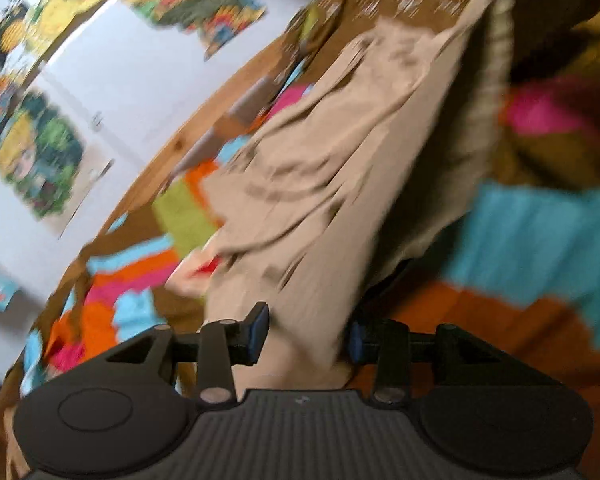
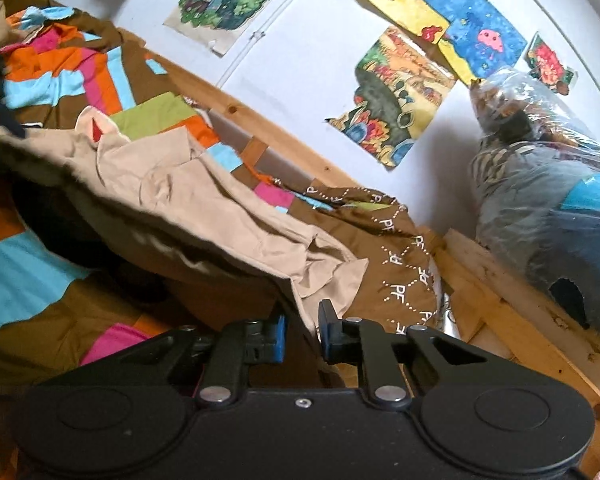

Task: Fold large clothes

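Beige cotton garment [image 2: 204,196] hangs over a patchwork bedspread [image 2: 28,276], its edges clamped in the jaws of left gripper [image 1: 306,334] and right gripper [image 2: 302,334].

Open bedspread [image 2: 16,276] to the left, passable. Blocked ahead by raised beige garment [image 2: 204,208], draped between both tools. Walled in behind by wooden bed rail [image 2: 284,140]; crowded on the right by patterned brown pillow [image 2: 396,256] and plastic-wrapped bundle [image 2: 548,184].
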`<state>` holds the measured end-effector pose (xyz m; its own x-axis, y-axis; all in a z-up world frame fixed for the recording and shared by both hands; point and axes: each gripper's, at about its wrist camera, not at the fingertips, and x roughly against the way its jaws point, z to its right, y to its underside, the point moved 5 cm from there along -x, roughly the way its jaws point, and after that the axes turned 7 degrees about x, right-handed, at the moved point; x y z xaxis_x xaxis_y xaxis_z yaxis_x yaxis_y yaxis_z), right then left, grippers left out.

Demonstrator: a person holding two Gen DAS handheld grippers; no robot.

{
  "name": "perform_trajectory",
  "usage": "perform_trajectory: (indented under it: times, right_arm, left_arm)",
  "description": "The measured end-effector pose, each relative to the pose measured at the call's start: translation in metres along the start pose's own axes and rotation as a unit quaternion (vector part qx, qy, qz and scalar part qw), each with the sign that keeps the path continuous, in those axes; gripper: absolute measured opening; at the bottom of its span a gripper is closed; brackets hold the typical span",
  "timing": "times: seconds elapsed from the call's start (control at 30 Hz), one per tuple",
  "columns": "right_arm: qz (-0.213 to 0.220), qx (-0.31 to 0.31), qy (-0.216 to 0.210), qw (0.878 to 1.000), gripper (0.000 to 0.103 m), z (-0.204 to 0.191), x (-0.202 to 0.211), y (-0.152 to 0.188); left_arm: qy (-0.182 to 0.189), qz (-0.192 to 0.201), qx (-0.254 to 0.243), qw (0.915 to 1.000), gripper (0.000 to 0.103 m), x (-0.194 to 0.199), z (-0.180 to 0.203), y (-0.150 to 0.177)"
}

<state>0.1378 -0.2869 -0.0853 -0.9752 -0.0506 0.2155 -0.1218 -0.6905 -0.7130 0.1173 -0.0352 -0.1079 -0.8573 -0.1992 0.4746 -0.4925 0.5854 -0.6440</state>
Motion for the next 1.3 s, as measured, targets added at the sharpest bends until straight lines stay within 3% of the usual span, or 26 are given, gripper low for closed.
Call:
perform_trajectory:
  times: [0.1, 0.23, 0.37, 0.43, 0.57, 0.77, 0.93, 0.97, 1.03, 1.17, 1.3]
  right_arm:
    - [0.000, 0.000, 0.001, 1.000, 0.017, 0.002, -0.001, 0.000]
    - [-0.011, 0.009, -0.008, 1.000, 0.016, -0.003, 0.001, 0.003]
    - [-0.019, 0.007, -0.014, 1.000, 0.016, -0.004, 0.002, 0.006]
    - [-0.019, 0.000, -0.015, 1.000, 0.016, -0.004, 0.004, 0.006]
    - [-0.011, -0.022, -0.013, 1.000, 0.016, 0.000, 0.004, 0.000]
    - [-0.002, -0.075, -0.012, 0.997, 0.016, 0.013, -0.003, -0.005]
    - [-0.001, -0.070, -0.012, 0.997, 0.016, 0.011, -0.002, -0.003]
    - [-0.001, -0.070, -0.012, 0.997, 0.016, 0.011, -0.002, -0.003]
    - [-0.007, -0.075, -0.016, 0.997, 0.016, 0.011, -0.001, -0.001]
    - [-0.040, -0.083, -0.041, 0.995, 0.015, 0.008, 0.008, 0.009]
    - [-0.053, -0.065, -0.058, 0.995, 0.007, 0.000, 0.016, 0.010]
  left_arm:
    - [-0.011, 0.005, 0.011, 0.9999, 0.046, 0.000, -0.013, 0.004]
    - [-0.024, 0.017, -0.010, 0.9995, 0.046, 0.006, -0.012, 0.008]
    - [0.031, 0.000, 0.021, 0.9993, 0.048, 0.014, -0.004, 0.019]
    - [0.052, 0.005, 0.023, 0.9984, 0.058, 0.019, 0.002, 0.023]
    - [0.032, 0.012, -0.009, 0.9994, 0.058, 0.011, 0.017, 0.020]
    - [0.006, -0.018, 0.008, 0.9998, 0.056, -0.015, 0.010, 0.007]
    - [-0.023, -0.019, 0.023, 0.9993, 0.036, -0.015, -0.008, 0.013]
    - [-0.026, -0.013, 0.028, 0.9992, 0.022, -0.012, -0.012, 0.015]
    - [-0.028, -0.002, 0.031, 0.9991, 0.005, -0.006, -0.017, 0.016]
    - [-0.028, 0.027, 0.047, 0.9981, 0.003, 0.008, -0.027, 0.011]
    - [-0.016, 0.056, 0.054, 0.9969, 0.003, 0.031, -0.046, 0.003]
